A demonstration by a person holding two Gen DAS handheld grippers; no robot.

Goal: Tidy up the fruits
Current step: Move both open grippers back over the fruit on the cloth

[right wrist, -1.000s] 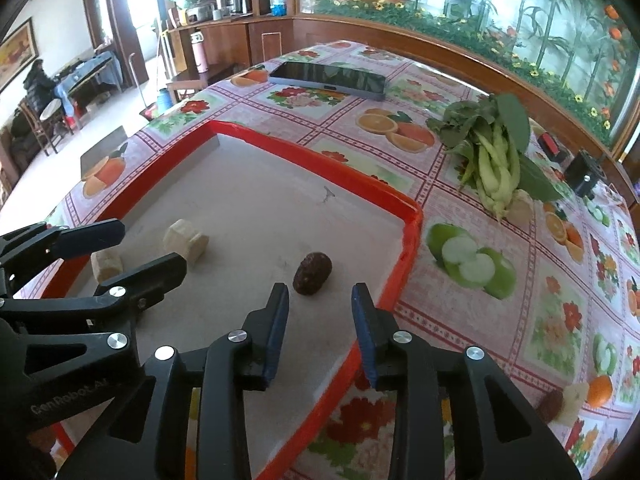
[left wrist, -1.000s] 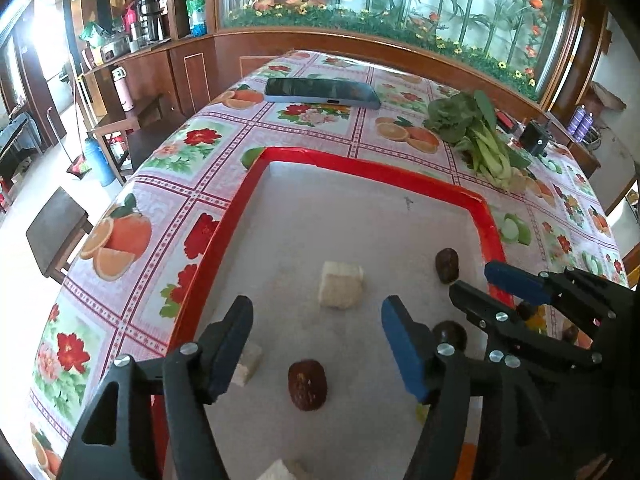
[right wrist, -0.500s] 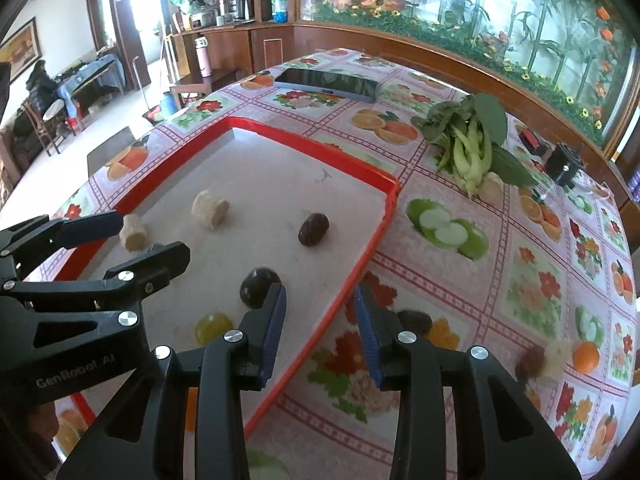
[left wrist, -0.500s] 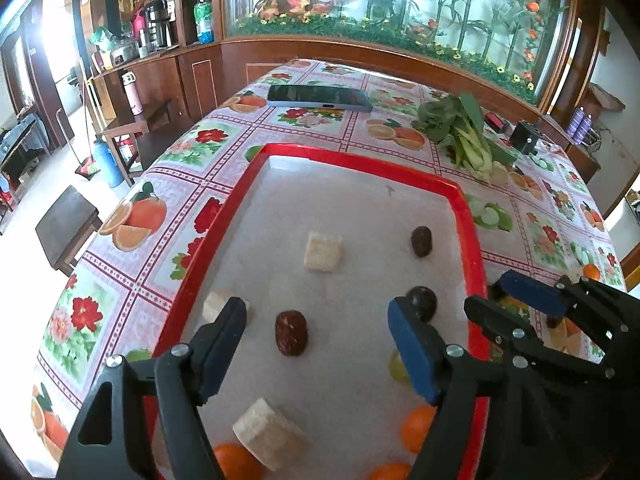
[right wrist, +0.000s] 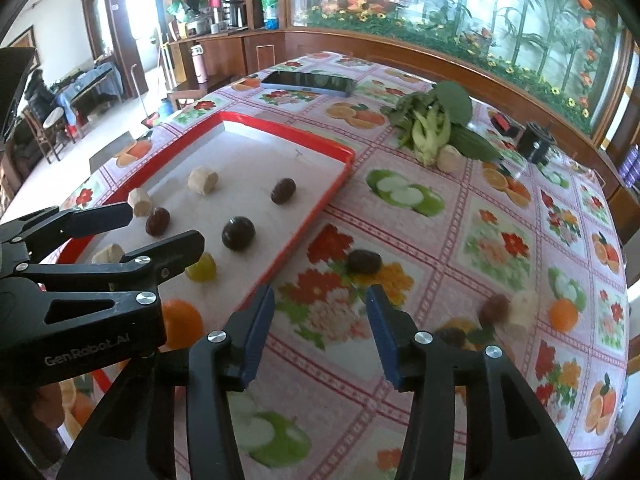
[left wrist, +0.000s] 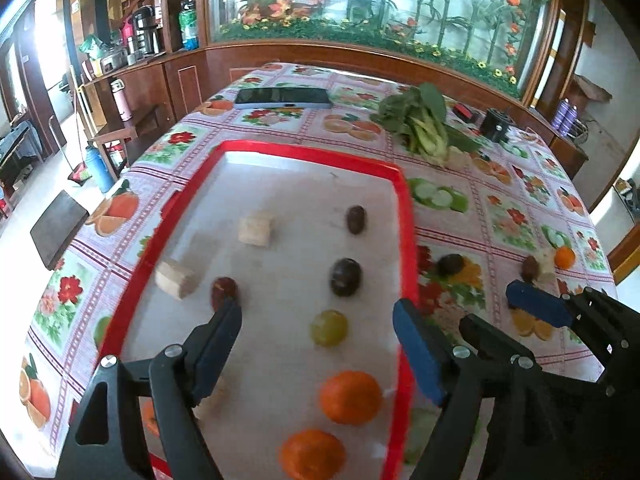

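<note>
Room: wood-panelled dining area, a long planted glass case behind the table [left wrist: 500, 216], bottles and flasks on a side shelf.
Cloth: pink check printed with oranges, flowers and sliced green apples.
Tray [left wrist: 402, 200]: red rim, pale floor, the landmark for all below.
On tray, far half: pale chunk [left wrist: 256, 230] toward the left, dark date [left wrist: 355, 219] toward the right rim.
On tray, middle: second pale chunk [left wrist: 176, 279] by the left rim, reddish date [left wrist: 224, 289] beside it, dark plum [left wrist: 345, 277] right of centre.
On tray, near half: green grape [left wrist: 329, 328], then two oranges [left wrist: 350, 397] in a line toward the camera.
Off tray, right: dark fruit [right wrist: 363, 261] just beyond the rim on the cloth; farther right a date [right wrist: 495, 309], a pale piece [right wrist: 523, 309] and a small orange [right wrist: 563, 313] clustered.
Off tray, far side: greens [right wrist: 434, 128], phone [left wrist: 282, 98], black box [right wrist: 535, 145].
Left gripper [left wrist: 318, 346]: over the tray's near half, jaws spreading wide, nothing pinched; the grape shows in the gap.
Right gripper [right wrist: 320, 334]: over the cloth right of the tray, jaws parting, nothing between them.
Writing: "GenRobot.AI" on the left gripper's body, read in the right wrist view.
</note>
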